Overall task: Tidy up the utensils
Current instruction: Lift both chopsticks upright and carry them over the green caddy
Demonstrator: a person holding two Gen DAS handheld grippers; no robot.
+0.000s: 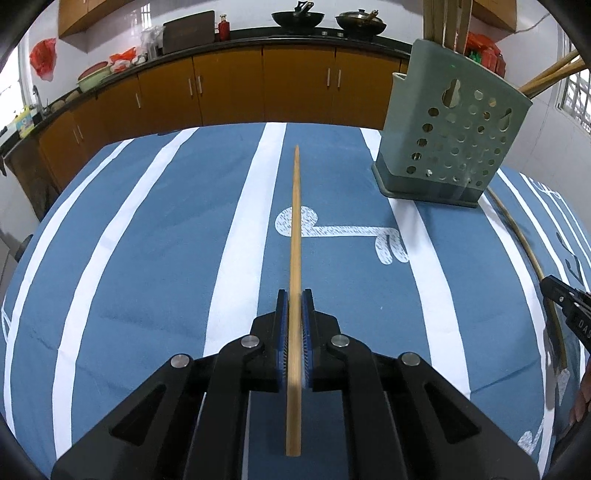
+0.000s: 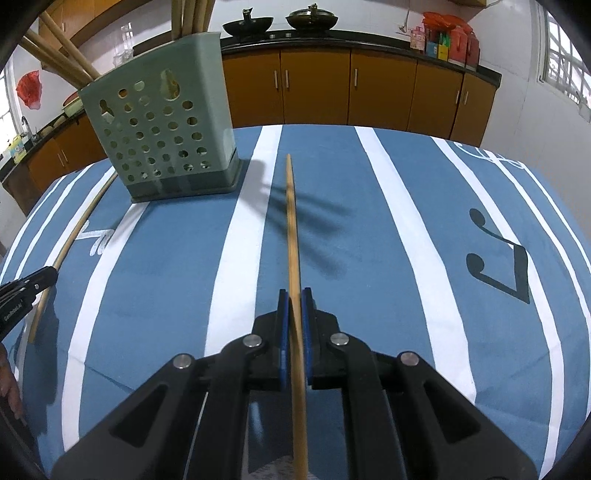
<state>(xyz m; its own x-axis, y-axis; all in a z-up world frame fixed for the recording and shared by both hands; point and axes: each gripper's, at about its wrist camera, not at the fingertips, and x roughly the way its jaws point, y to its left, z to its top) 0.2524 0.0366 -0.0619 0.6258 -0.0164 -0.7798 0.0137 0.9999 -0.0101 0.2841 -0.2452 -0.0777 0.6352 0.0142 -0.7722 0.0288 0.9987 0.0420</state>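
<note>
My left gripper [image 1: 295, 295] is shut on a wooden chopstick [image 1: 295, 236] that points forward above the blue striped tablecloth. My right gripper [image 2: 295, 295] is shut on another wooden chopstick [image 2: 292, 236], also pointing forward. A green perforated utensil holder [image 1: 454, 125] stands on the table, ahead and to the right in the left wrist view, and ahead and to the left in the right wrist view [image 2: 162, 125]. Several wooden utensils stick out of its top. One more chopstick [image 1: 524, 251] lies on the cloth beside the holder; it also shows in the right wrist view [image 2: 70, 243].
The table [image 1: 147, 229] has a blue cloth with white stripes. Orange kitchen cabinets [image 1: 258, 85] run along the far wall, with woks [image 1: 297, 18] on the counter. The other gripper's tip shows at each view's edge.
</note>
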